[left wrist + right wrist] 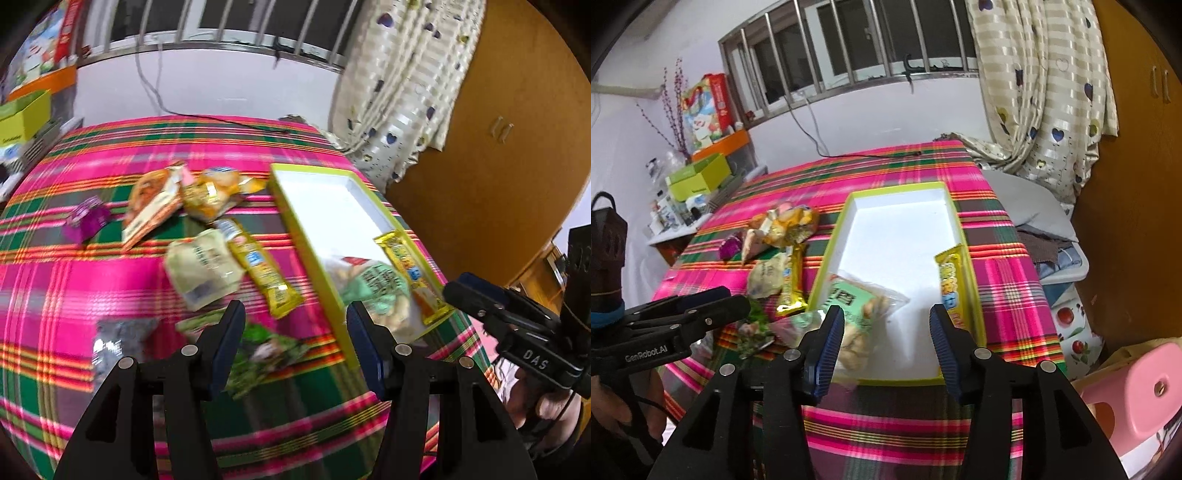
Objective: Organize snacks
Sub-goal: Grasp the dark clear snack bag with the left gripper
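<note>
A shallow box with a lime-green rim (971, 269) (306, 243) lies on the plaid table. Inside it are a green-labelled bag of snacks (857, 314) (380, 291) and a yellow bar (951, 284) (410, 269). Loose snacks lie left of the box: a yellow bar (262, 266), a pale packet (201, 266), an orange bag (216, 190), a purple sweet (85, 218), a green packet (266, 350). My left gripper (295, 336) is open and empty above the green packet. My right gripper (886, 332) is open and empty over the box's near end.
The plaid cloth (905, 424) covers the table. A pink stool (1137, 391) stands at the right. A curtain (1041, 92) and a wooden cupboard (1137, 184) are beyond. Green and orange boxes (698, 177) sit on a shelf at the left.
</note>
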Available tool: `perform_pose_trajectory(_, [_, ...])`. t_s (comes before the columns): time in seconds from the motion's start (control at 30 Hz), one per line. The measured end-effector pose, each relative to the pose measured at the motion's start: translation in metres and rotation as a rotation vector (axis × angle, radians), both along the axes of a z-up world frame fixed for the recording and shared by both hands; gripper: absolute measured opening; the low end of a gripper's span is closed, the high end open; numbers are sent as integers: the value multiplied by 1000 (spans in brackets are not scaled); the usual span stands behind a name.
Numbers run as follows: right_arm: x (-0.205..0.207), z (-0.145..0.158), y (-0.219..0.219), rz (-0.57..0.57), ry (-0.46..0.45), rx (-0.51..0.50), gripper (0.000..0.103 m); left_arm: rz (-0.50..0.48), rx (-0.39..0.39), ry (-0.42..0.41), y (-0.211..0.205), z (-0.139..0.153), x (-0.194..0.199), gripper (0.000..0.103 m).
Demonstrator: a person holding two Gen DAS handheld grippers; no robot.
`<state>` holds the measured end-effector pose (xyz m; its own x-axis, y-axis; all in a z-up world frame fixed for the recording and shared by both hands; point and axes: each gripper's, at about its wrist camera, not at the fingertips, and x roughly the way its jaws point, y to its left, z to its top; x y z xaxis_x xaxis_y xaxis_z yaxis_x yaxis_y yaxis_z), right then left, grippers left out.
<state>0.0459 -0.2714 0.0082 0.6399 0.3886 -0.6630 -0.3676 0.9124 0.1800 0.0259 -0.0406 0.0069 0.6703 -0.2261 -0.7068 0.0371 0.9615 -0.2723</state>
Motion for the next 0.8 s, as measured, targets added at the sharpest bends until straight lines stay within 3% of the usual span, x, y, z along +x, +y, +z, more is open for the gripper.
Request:
perform_pose_trajectory(0.27, [-10, 6, 18, 44, -12, 7, 47, 85, -10, -7, 35, -3, -19, 58])
perform_pose_trajectory(0.8, [-13, 13, 37, 115, -17, 11, 47, 152, 7, -13, 60, -5, -24, 58])
